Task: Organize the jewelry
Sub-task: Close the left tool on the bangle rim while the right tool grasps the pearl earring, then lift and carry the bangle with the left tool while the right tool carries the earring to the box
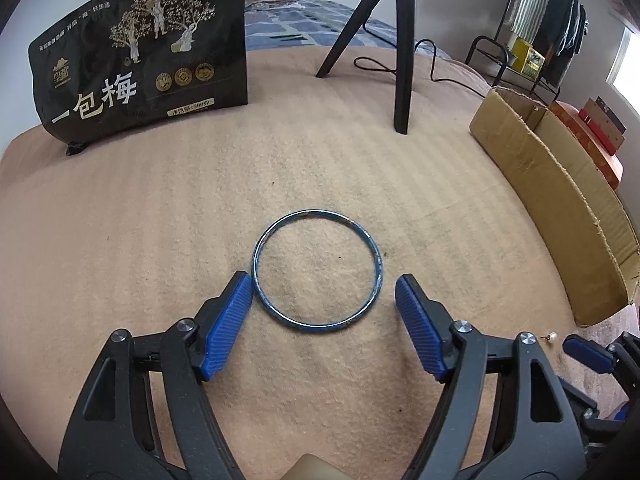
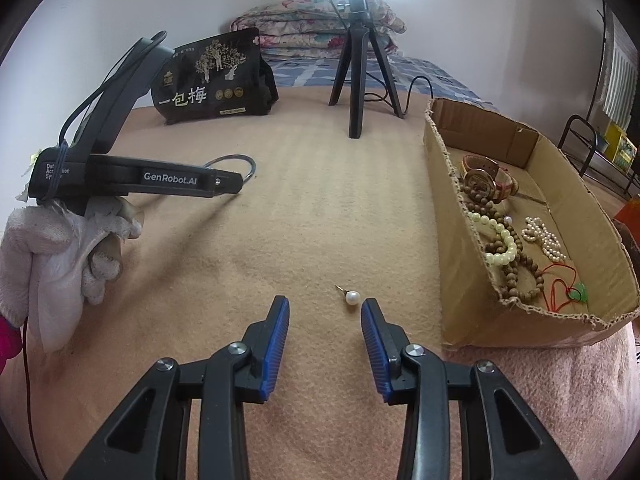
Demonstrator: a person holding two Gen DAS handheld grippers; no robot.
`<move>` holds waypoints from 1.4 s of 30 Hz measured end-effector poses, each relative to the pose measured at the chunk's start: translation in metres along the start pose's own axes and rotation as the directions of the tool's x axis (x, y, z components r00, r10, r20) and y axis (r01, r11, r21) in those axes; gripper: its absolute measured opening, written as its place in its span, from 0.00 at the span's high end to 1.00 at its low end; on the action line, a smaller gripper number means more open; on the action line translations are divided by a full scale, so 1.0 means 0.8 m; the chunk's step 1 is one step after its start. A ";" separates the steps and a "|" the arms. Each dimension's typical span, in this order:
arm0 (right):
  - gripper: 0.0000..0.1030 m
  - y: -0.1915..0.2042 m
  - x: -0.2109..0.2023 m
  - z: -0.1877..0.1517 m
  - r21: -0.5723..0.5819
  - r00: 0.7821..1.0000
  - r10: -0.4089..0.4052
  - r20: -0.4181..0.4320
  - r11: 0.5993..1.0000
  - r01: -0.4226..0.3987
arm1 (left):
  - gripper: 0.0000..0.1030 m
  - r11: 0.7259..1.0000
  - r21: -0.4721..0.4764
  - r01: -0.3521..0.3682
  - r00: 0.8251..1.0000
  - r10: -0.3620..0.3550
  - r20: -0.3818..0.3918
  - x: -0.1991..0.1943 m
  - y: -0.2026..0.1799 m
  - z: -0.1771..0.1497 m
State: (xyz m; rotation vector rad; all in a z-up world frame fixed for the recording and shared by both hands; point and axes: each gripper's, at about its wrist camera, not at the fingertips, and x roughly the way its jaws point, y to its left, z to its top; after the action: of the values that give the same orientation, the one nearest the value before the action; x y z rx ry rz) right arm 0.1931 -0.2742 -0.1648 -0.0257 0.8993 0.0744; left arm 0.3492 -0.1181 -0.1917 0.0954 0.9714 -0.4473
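Note:
A thin blue bangle (image 1: 316, 270) lies flat on the tan blanket. My left gripper (image 1: 324, 286) stands open around its near half, one blue pad at each side; the left pad sits right at the rim. The bangle (image 2: 240, 160) also peeks out behind the left gripper in the right wrist view. A pearl earring (image 2: 352, 297) lies on the blanket just ahead of my right gripper (image 2: 325, 308), close to its right pad; the jaws are open with nothing between them. The same earring (image 1: 551, 336) shows at the lower right of the left wrist view.
A cardboard box (image 2: 452, 240) at the right holds a watch (image 2: 486, 178), bead bracelets (image 2: 502, 240) and a pearl string (image 2: 544, 236). A black tripod (image 2: 358, 68) and a black snack bag (image 1: 140, 52) stand at the back. A white-gloved hand (image 2: 60, 248) holds the left gripper.

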 end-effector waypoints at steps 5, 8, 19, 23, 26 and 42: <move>0.65 0.003 0.002 -0.002 -0.001 1.000 -0.021 -0.004 1.000 0.021 | 0.25 1.000 0.014 -0.018 1.000 0.018 -0.006 0.006 -0.002 0.000; 0.65 -0.001 0.004 -0.002 0.015 1.000 -0.028 -0.006 0.999 0.028 | 0.21 0.999 0.010 -0.046 0.999 0.046 0.001 0.011 0.000 0.001; 0.71 0.000 0.012 0.004 0.023 0.999 -0.047 -0.016 0.999 0.047 | 0.19 1.000 -0.029 -0.013 1.000 0.014 0.006 0.013 0.011 0.000; 0.76 0.000 0.016 0.006 0.023 0.998 -0.052 -0.019 0.998 0.053 | 0.20 1.000 -0.021 -0.021 1.000 0.022 0.011 0.013 0.009 -0.001; 0.83 0.001 0.019 0.006 0.019 0.999 -0.046 -0.021 0.999 0.047 | 0.26 0.999 -0.026 -0.032 0.999 0.032 0.016 0.012 0.009 -0.002; 0.96 -0.002 0.018 0.004 0.027 1.000 0.006 -0.012 1.000 -0.006 | 0.31 0.999 -0.027 -0.043 0.999 0.044 0.023 0.008 0.010 -0.004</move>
State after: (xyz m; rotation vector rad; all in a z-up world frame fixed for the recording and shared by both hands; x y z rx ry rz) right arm 0.2049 -0.2747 -0.1744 0.0014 0.9119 0.0678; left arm 0.3535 -0.1121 -0.1999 0.0870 0.9500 -0.3944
